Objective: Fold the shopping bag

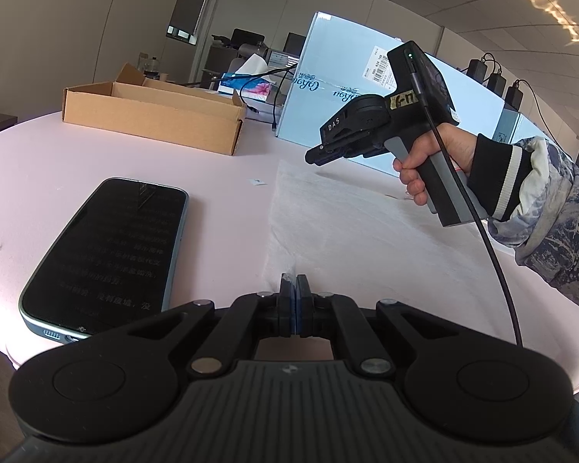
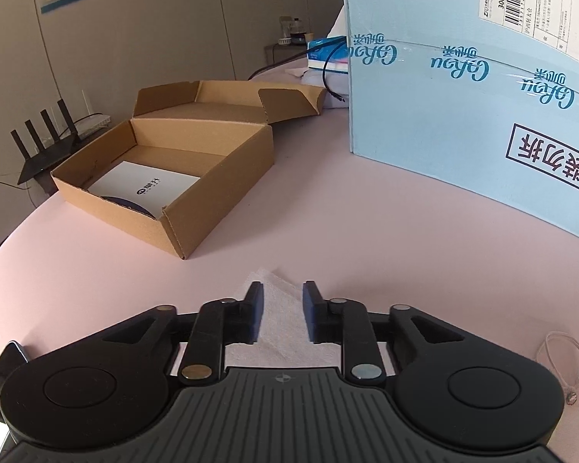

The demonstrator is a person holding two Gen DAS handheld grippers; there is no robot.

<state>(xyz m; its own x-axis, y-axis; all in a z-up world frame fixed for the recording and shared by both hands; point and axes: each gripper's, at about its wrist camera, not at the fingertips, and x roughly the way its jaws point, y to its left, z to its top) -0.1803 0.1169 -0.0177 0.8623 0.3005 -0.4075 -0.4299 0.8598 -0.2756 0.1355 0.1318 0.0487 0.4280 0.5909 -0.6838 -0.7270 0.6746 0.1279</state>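
Note:
The shopping bag (image 1: 351,227) is white non-woven fabric lying flat on the pink table. My left gripper (image 1: 294,283) is shut on its near edge, which puckers at the pads. My right gripper (image 1: 313,154) hovers just above the bag's far left corner, held by a hand. In the right wrist view the right gripper (image 2: 283,293) is open, with the bag's corner (image 2: 280,308) lying between and below the fingers.
A black phone (image 1: 104,254) lies left of the bag. An open cardboard box (image 2: 166,177) holding a white booklet stands at the far left. A large light-blue carton (image 2: 482,96) stands behind the bag. A loose string (image 2: 563,355) lies at the right.

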